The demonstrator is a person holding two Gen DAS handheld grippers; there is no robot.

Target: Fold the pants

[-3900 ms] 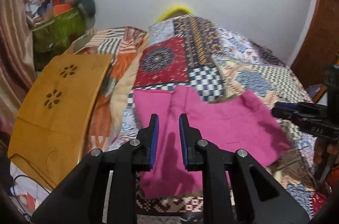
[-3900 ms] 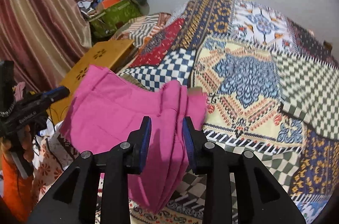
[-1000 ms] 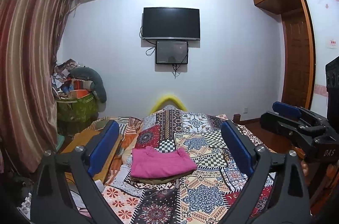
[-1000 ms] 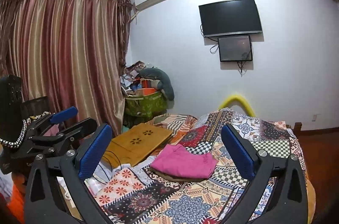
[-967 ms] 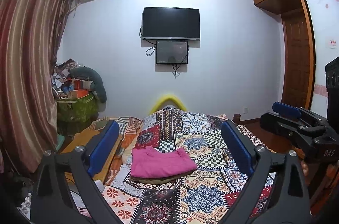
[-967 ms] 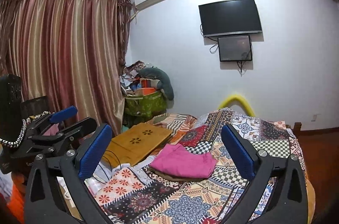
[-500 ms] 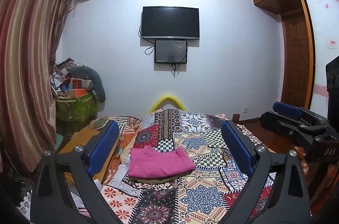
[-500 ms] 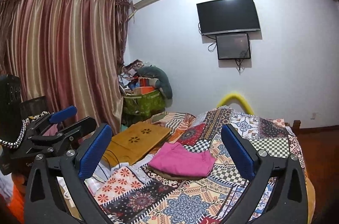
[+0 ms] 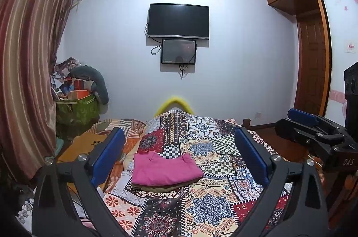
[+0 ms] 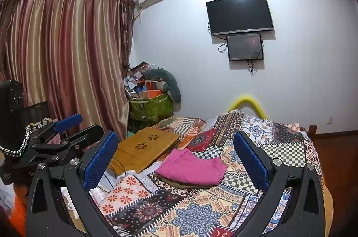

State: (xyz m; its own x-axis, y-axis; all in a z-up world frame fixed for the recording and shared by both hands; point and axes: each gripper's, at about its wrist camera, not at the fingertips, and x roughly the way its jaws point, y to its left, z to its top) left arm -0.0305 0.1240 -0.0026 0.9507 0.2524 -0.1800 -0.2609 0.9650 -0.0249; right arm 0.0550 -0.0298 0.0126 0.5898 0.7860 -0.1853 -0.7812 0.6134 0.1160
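Pants (image 9: pixel 164 171), bright pink and folded into a flat rectangle, lie on the bed's patchwork quilt (image 9: pixel 208 203) toward its left side, resting on a darker olive-brown folded cloth (image 9: pixel 161 186) whose edge peeks out beneath them. Left gripper (image 9: pixel 179 158) is spread wide, blue-padded fingers (image 9: pixel 108 154) well apart with nothing between them, held back from the bed and well clear of the pants. Right gripper (image 10: pixel 175 160) the same story: released, blue pads (image 10: pixel 100 159) far apart, grasping nothing, hovering short of the bed's near edge. Plenty of bare quilt around the pink bundle, especially to its right and toward the near edge; the folded edge facing the cameras sits straight, the far edge is a bit bunched. To the left of the pants, a wooden lap tray with flower-shaped cutouts (image 10: pixel 145 147) lies on the bed near its left edge, close to the bundle but apart from it, with a thin dark cable (image 10: pixel 118 169) looping at its near corner. Beyond that, in the corner by the striped red-and-gold curtain (image 10: pixel 67 62), a green patterned bag (image 10: pixel 152 108) is stuffed to overflowing with papers, an orange box and a grey curved pillow (image 10: pixel 165 80) draped over its top. A black wall-mounted television (image 9: pixel 178 20) hangs above a smaller dark screen (image 9: pixel 178 51) on the pale far wall.
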